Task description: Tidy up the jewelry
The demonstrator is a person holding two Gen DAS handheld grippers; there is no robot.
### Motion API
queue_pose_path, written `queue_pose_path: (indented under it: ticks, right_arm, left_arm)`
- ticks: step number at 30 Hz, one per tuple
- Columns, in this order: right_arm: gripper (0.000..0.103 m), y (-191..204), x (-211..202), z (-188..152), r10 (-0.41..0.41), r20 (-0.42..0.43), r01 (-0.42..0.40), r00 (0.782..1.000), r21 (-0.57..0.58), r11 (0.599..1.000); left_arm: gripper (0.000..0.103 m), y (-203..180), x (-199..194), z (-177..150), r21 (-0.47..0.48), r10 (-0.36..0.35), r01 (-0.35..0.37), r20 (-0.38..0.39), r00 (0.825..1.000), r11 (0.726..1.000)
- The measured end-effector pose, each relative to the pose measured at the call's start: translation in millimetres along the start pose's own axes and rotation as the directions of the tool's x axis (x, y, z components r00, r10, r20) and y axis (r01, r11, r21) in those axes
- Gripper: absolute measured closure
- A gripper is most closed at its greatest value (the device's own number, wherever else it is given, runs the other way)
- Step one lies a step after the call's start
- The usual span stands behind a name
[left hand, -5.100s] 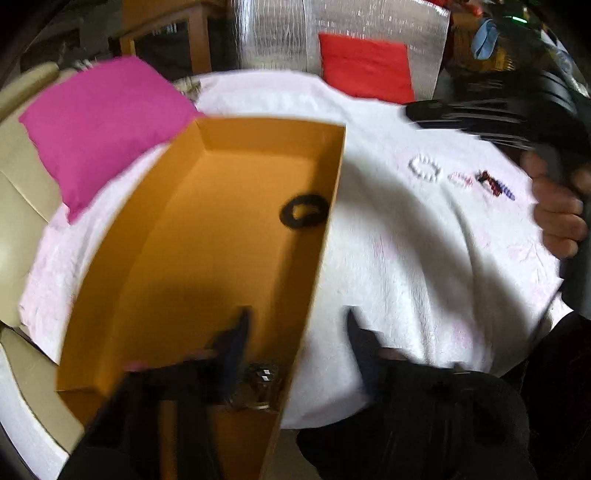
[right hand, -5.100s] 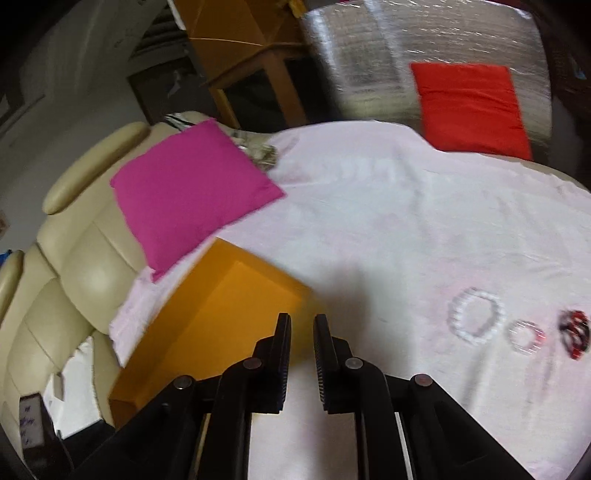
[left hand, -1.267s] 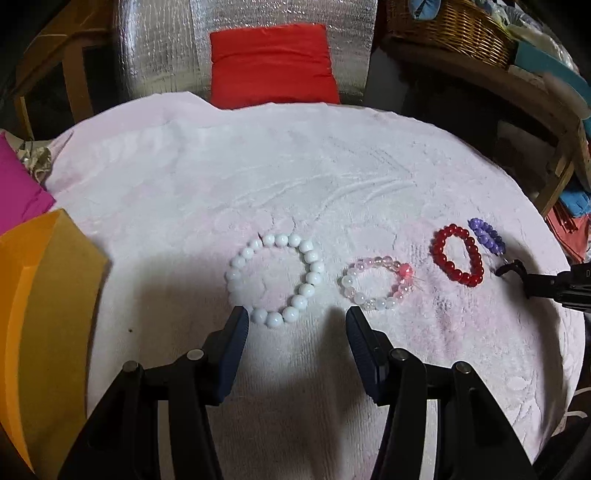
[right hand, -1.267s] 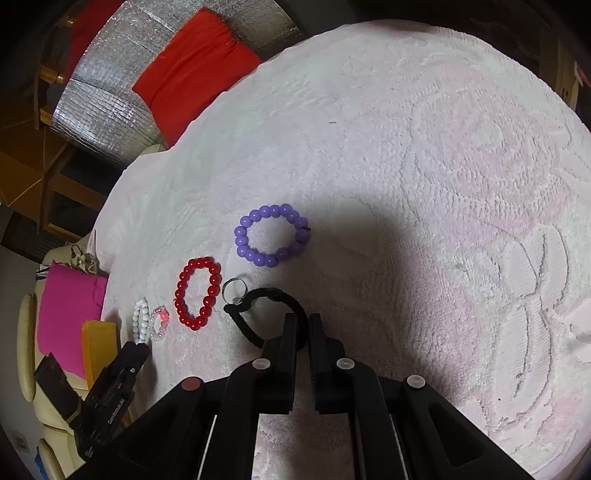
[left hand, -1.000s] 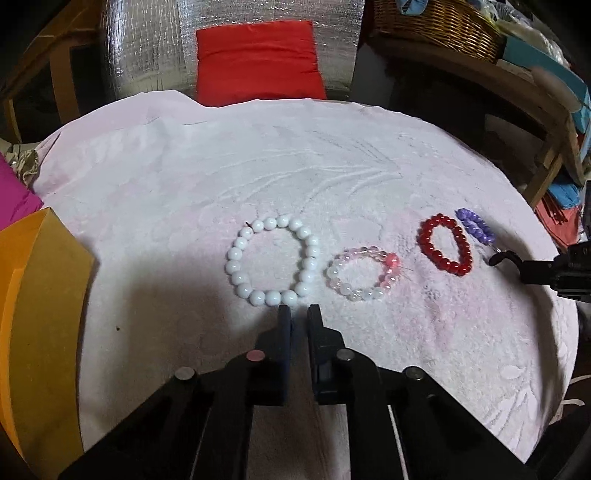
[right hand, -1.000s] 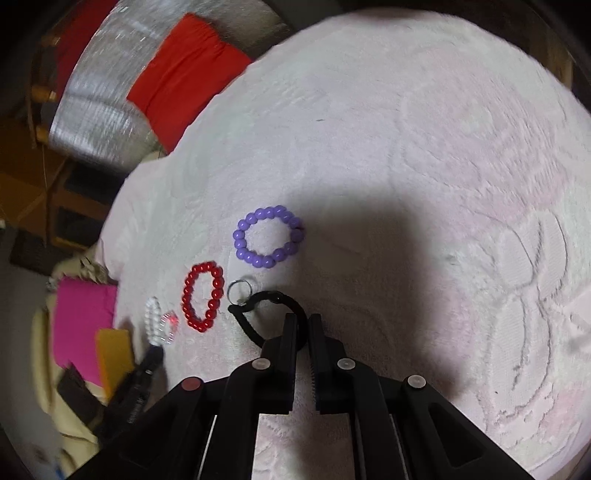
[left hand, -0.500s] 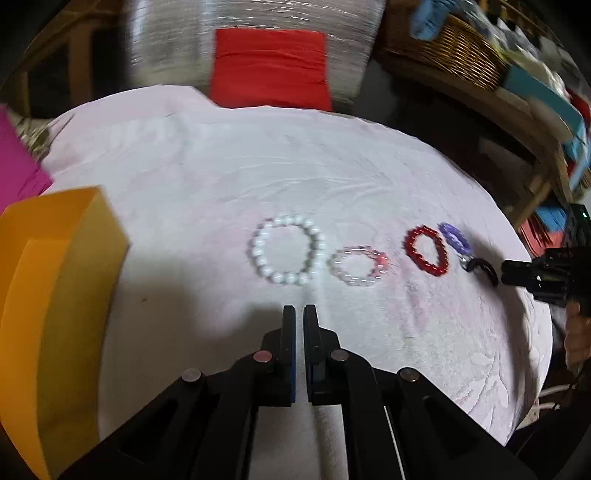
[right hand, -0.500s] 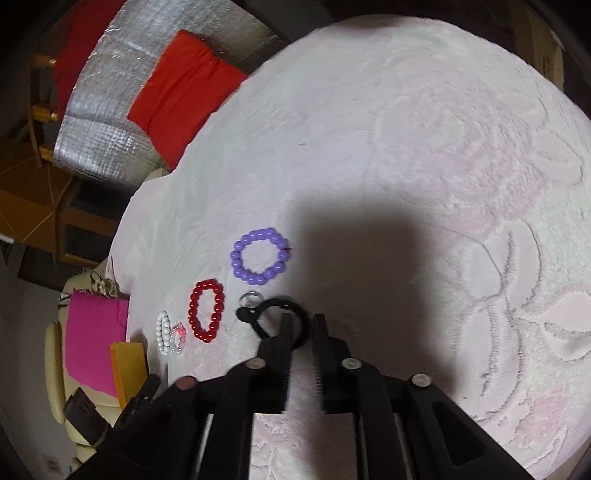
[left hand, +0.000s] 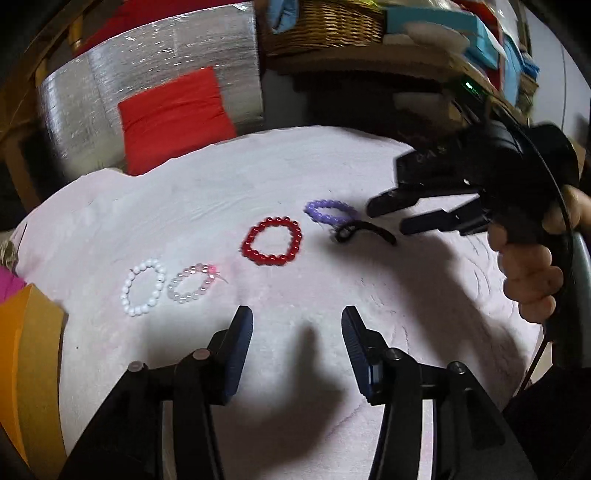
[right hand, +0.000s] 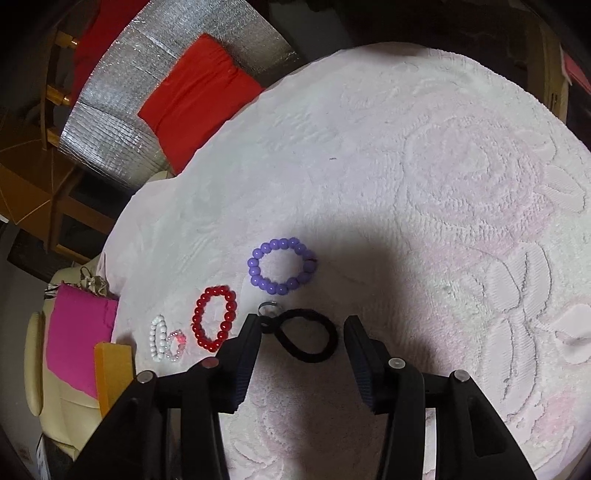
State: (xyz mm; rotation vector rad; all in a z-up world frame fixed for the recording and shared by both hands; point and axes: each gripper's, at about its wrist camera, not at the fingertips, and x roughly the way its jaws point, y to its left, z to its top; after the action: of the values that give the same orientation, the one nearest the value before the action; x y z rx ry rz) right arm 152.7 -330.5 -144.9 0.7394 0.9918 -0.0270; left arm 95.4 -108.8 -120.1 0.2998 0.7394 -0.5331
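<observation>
Several bracelets lie in a row on the pink-white cloth: white beads, clear pink beads, red beads and purple beads. A black hair tie with a small metal ring lies flat between the open fingers of my right gripper. In the left wrist view the right gripper hovers just right of the hair tie. My left gripper is open and empty, in front of the red bracelet. The orange box stands at the left edge.
A red cushion on a silver-covered seat stands behind the table. A pink cushion lies on a beige sofa at the left. A wicker basket sits on a shelf at the back.
Both grippers have opened. My right gripper has let go of the black hair tie, which lies on the cloth. My left gripper has swung right, toward the red bracelet.
</observation>
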Motion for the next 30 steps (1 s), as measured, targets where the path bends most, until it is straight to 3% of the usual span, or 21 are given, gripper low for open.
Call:
queue_pose_path:
  ticks: [2,6,8,14,18,23,30]
  right_arm:
    - [0.053,0.9,1.7,-0.8,-0.005,-0.004,0.005,1.0,-0.018,1.0]
    - [0.053,8.3,8.9,-4.5,-0.029,-0.006,0.029,1.0,-0.045,0.999]
    - [0.053,14.2,9.7,-7.7,-0.051,0.013,0.051,0.999,-0.069,0.996]
    - [0.053,24.2,11.3,-17.2,-0.072,0.058,0.077,0.996,-0.091,0.993]
    - [0.053,29.9,12.8,-24.1,-0.095,0.081,0.104,0.992,-0.109,0.989]
    - [0.053,27.5,3.5,-27.6,-0.09,0.093,0.099,0.992,-0.086,0.991]
    - [0.053,25.6,-26.9,-25.0,-0.141,0.132,0.15,0.981,-0.064,0.987]
  left_arm:
    - [0.052,13.0,0.2,1.3,-0.035,0.023,-0.023,-0.008,1.0,0.999]
    - [0.052,55.1,1.2,6.2,-0.196,0.074,-0.077,-0.022,0.997,0.978]
    - [0.052,65.8,-0.1,5.7,-0.218,0.111,-0.116,-0.035,0.993,0.969]
    - [0.052,72.7,0.0,6.4,-0.207,0.154,-0.16,-0.044,0.987,0.965]
    - [0.051,76.1,-3.6,10.9,-0.211,0.131,-0.135,-0.034,0.991,0.968]
    - [0.05,79.0,-14.2,12.6,-0.201,0.154,-0.152,-0.005,0.988,0.968]
    - [0.048,62.6,-14.7,3.2,-0.154,0.109,-0.112,-0.027,0.994,0.982]
